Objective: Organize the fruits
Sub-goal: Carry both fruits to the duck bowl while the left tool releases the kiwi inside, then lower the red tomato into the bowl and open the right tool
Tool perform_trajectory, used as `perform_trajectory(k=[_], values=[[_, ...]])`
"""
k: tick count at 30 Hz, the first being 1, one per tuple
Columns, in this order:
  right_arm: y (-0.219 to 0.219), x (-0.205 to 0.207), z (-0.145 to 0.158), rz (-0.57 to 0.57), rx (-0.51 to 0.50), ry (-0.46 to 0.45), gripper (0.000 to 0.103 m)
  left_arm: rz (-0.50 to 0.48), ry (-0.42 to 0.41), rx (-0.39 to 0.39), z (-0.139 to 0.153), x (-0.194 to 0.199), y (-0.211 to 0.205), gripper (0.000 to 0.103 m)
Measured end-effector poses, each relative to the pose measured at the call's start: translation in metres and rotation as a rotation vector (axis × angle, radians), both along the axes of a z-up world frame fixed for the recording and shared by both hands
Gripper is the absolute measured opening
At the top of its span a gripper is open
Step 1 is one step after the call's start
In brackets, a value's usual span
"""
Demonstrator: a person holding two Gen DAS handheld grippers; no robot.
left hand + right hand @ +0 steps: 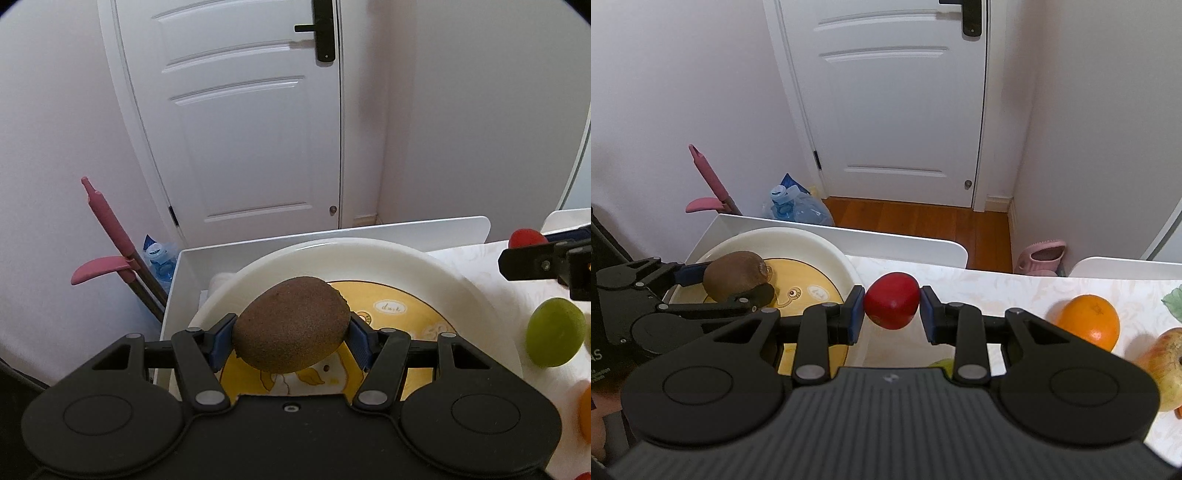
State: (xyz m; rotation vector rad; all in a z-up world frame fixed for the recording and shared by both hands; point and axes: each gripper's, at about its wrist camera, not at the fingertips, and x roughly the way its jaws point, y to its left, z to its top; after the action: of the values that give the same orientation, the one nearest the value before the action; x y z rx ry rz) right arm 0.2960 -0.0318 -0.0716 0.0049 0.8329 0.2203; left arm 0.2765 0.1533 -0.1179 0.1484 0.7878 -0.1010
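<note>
My left gripper [291,341] is shut on a brown kiwi [291,323], held just above a white plate [369,254] with a yellow duck picture. The right wrist view shows the same kiwi [735,275] over the plate [798,240], clamped by the left gripper [733,282]. My right gripper [892,310] is shut on a small red fruit [892,304], hanging over the tabletop just right of the plate's rim. That red fruit [526,236] and the right gripper's black finger [532,260] show at the far right in the left wrist view.
A green fruit [554,332] lies right of the plate. An orange [1089,321] and a reddish-yellow apple [1161,365] sit on the patterned tablecloth [997,288]. A white tray wall [849,234] backs the plate. Beyond are a door, a water bottle [798,208] and a pink slipper [1041,256].
</note>
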Motion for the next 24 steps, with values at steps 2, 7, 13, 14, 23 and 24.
perform_trajectory(k=[2, 7, 13, 14, 23, 24], values=[[0.001, 0.001, 0.001, 0.005, 0.002, 0.000, 0.047, -0.005, 0.006, 0.002, 0.000, 0.003, 0.002, 0.070], [0.001, 0.002, 0.007, 0.036, 0.006, -0.010, 0.047, -0.019, -0.042, 0.026, 0.010, -0.009, -0.002, 0.091], [0.004, 0.006, 0.014, 0.105, 0.005, -0.022, 0.047, 0.014, -0.034, 0.009, 0.020, -0.026, 0.002, 0.095], [0.005, 0.007, 0.015, 0.119, 0.006, -0.023, 0.047, 0.023, -0.037, 0.013, 0.022, -0.030, 0.003, 0.097], [0.030, 0.015, 0.003, 0.305, -0.007, -0.028, 0.047, 0.082, -0.010, -0.021, 0.027, -0.059, 0.014, 0.098], [0.034, 0.017, -0.001, 0.326, -0.010, -0.029, 0.047, 0.091, -0.011, -0.024, 0.028, -0.062, 0.015, 0.098]])
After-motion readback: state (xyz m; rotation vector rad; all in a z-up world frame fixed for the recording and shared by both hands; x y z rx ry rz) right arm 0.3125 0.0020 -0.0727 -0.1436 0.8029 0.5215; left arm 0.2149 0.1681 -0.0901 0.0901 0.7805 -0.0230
